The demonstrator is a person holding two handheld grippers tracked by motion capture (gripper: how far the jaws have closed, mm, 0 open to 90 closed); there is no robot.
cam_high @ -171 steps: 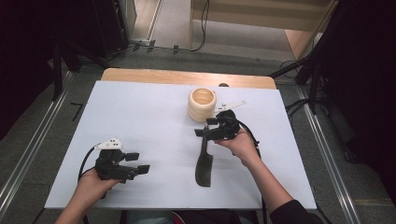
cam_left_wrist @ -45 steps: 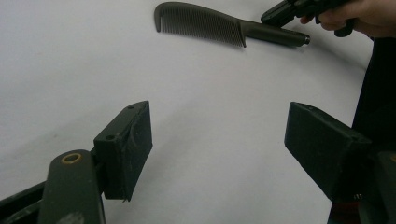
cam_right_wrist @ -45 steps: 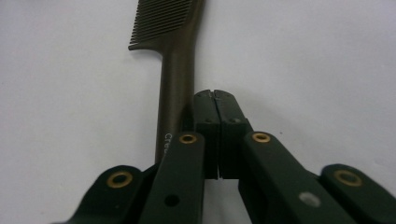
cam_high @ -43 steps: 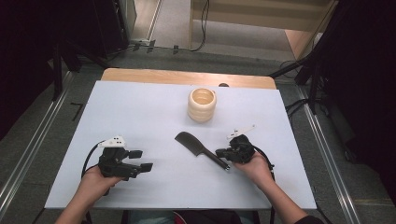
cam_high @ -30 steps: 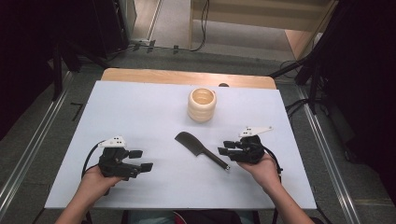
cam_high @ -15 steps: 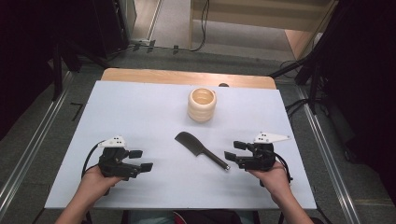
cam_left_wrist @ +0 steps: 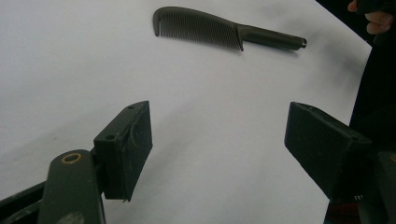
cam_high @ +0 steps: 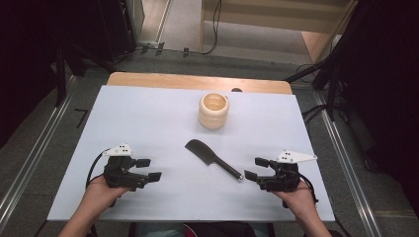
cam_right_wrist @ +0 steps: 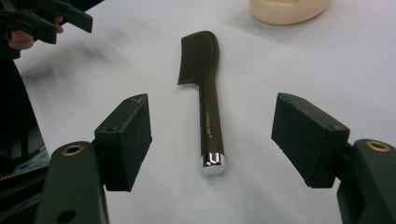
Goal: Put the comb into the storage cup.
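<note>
Item: dark comb, flat on the white surface, between my tools, near the cup. Likely light, stiff, smooth plastic; take by the handle. My right tool: jaws just widened, empty. My left tool: open, empty.

A cream ribbed cup stands upright on the white bench, toward its far side and near the middle. The cup is open at the top. Behind the white surface, a strip of wooden edge is visible. Grey floor surrounds the bench, with metal rails along both sides. Black cables lie on the floor at the right.
</note>
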